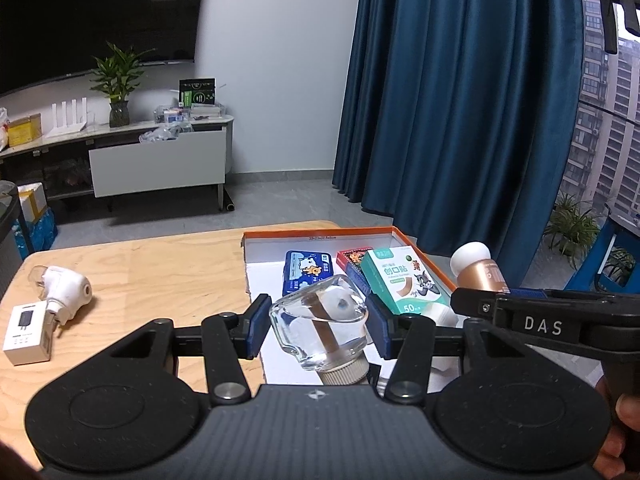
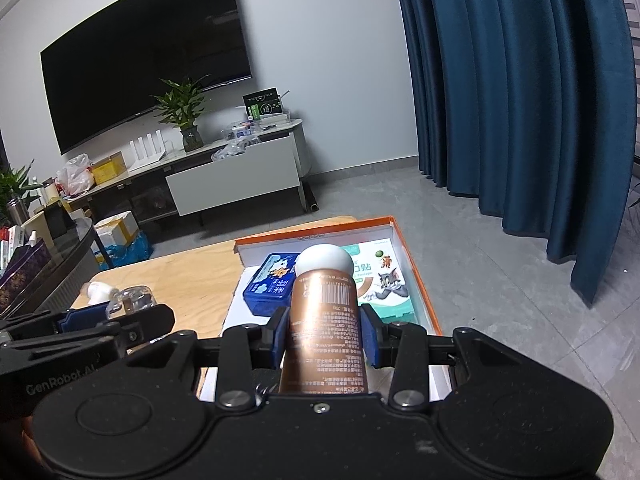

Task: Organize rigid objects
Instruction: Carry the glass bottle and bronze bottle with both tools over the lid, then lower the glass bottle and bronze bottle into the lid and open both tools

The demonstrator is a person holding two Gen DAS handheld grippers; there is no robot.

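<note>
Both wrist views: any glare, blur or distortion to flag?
Left wrist: bright window at right, highlights on the clear bottle, curtain bowed by fisheye. Right wrist: sheen on the copper tube; TV edges curve. Both sharp.

Dim, cool daylight from the right, sharp focus, fisheye-bent edges, dark corners

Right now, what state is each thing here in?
Left hand-held gripper: shut on clear bottle, tilted.
Right hand-held gripper: shut on bronze tube.
Orange-rimmed box: open, holding packs.
White charger box: lying on table.
</note>
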